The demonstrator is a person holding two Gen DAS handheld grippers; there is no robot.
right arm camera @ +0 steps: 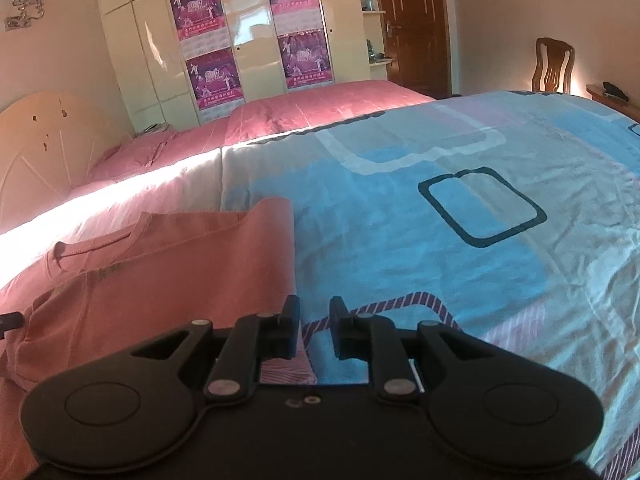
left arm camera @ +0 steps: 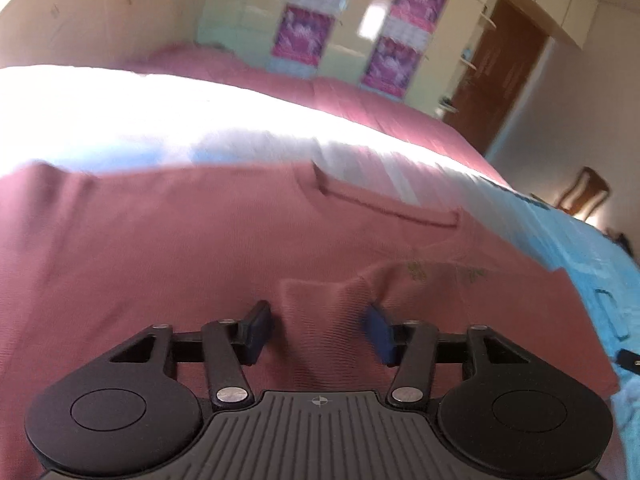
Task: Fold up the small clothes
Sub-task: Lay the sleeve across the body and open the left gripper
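Observation:
A salmon-pink knit top (left arm camera: 168,248) lies spread on the bed, its neckline (left arm camera: 384,208) toward the far side. It also shows in the right wrist view (right arm camera: 168,272), with its right edge folded straight. My left gripper (left arm camera: 318,330) is open, its blue-padded fingers either side of a raised fold of the pink fabric (left arm camera: 320,312). The view is blurred. My right gripper (right arm camera: 314,330) is open with a narrow gap, low over the bedsheet just right of the top's edge, and empty.
The bed has a light blue patterned sheet (right arm camera: 460,200) and a pink quilt (right arm camera: 304,112) at the far side. A headboard (right arm camera: 36,152) is at left. A wardrobe with posters (right arm camera: 248,36), a brown door (right arm camera: 412,24) and a wooden chair (right arm camera: 554,66) stand beyond.

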